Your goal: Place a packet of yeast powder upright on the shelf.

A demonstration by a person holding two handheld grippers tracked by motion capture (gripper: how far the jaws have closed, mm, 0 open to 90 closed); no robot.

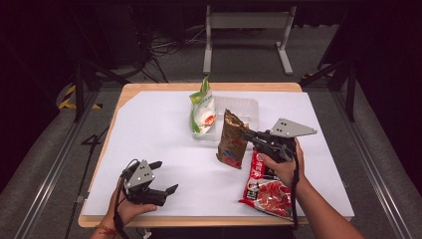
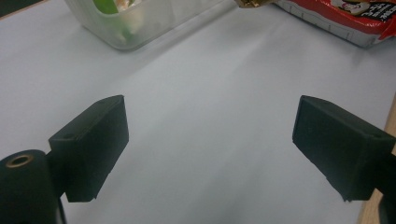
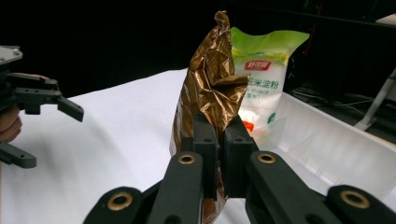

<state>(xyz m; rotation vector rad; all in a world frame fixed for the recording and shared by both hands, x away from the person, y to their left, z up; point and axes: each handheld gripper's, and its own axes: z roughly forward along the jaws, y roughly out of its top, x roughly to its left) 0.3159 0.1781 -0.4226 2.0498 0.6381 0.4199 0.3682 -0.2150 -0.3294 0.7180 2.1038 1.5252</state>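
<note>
1. The left tool (image 1: pixel 158 180) is at the near left of the bench (image 1: pixel 149 124), held in a hand just above the white sheet. Its two black jaws are wide apart, and there is nothing between them.
2. A red snack bag (image 1: pixel 266 186) lies flat at the near right of the bench, partly under the right hand (image 1: pixel 281 167).
3. The right tool (image 1: pixel 247 134) is past the red snack bag, near the middle of the bench. Its jaws are pressed tight on a brown bag (image 1: pixel 232 142), pinching the crinkly side.
4. The brown bag stands up tall in front of the clear tray (image 1: pixel 251 107), just beside its near edge.
5. A green and white bag (image 1: pixel 203 110) stands up inside the clear tray, at its left end, behind the brown bag.
</note>
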